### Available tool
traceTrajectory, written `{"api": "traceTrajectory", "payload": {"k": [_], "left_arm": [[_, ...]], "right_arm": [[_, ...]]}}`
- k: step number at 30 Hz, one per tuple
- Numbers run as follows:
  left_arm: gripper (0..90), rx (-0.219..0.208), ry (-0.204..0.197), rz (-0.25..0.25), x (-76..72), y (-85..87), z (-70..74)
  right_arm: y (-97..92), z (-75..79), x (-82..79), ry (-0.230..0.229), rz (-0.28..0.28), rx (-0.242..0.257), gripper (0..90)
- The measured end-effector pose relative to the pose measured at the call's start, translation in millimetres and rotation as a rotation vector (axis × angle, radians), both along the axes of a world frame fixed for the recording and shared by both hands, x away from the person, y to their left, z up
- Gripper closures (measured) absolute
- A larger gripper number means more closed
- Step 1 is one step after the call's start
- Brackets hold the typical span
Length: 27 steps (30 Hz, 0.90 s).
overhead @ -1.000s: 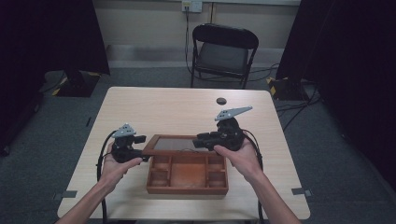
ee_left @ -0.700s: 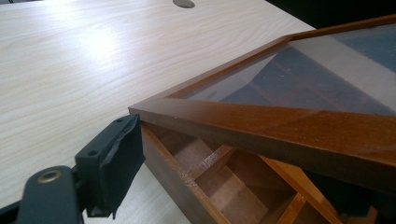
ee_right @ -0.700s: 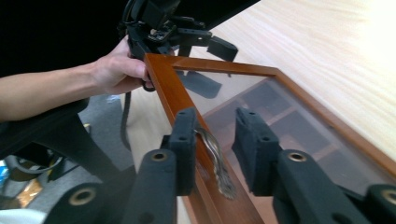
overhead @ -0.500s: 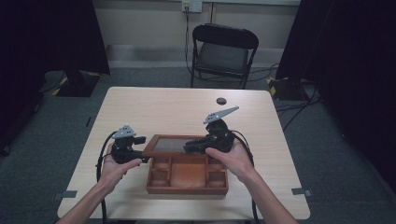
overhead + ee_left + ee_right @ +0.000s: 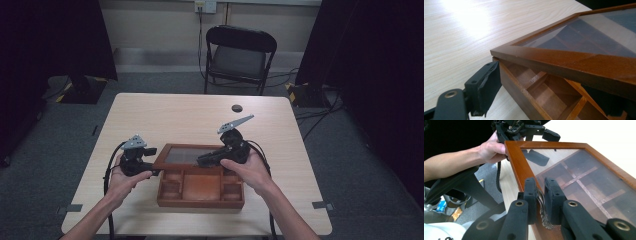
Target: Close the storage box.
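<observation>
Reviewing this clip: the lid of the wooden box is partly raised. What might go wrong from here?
1. The right gripper has just closed on only the thin metal handle of the glass lid; it may slip and let the lid drop.
2. The left gripper braces the wooden box with one pad outside the corner wall; if that hold is loose, lifting may drag the box.
</observation>
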<state>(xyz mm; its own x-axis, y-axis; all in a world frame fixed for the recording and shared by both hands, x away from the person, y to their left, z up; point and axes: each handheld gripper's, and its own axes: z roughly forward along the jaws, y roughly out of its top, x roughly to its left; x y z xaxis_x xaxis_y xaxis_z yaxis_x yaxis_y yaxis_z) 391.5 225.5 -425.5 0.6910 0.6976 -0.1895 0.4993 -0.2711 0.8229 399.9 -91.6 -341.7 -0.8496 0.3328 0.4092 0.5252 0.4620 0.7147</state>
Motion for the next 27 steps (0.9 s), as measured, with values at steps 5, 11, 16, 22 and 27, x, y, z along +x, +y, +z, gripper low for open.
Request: {"api": "traceTrajectory", "payload": {"k": [5,11,16,22,27], "left_arm": [[16.3,0.001,0.009,-0.003,2.2,2.2,-1.2],[16.9,-0.003,0.030,0.005,5.1,4.7,-3.6],[16.4,0.010,0.041,0.009,6.2,7.7,-5.0],[17.2,0.043,0.064,0.037,6.5,16.6,-6.7],[17.8,0.052,0.061,0.063,9.2,25.8,-6.3]], "right_arm": [[0.8,-0.1,-1.4,-0.006,-0.001,-0.011,81.3],[2.1,-1.0,-3.3,-0.018,0.002,-0.018,81.5],[2.4,-1.7,-5.5,-0.025,0.010,-0.033,81.6],[2.9,-5.4,-9.3,-0.028,0.013,-0.044,81.6],[3.8,-7.0,-11.8,-0.039,0.013,-0.052,81.6]]}}
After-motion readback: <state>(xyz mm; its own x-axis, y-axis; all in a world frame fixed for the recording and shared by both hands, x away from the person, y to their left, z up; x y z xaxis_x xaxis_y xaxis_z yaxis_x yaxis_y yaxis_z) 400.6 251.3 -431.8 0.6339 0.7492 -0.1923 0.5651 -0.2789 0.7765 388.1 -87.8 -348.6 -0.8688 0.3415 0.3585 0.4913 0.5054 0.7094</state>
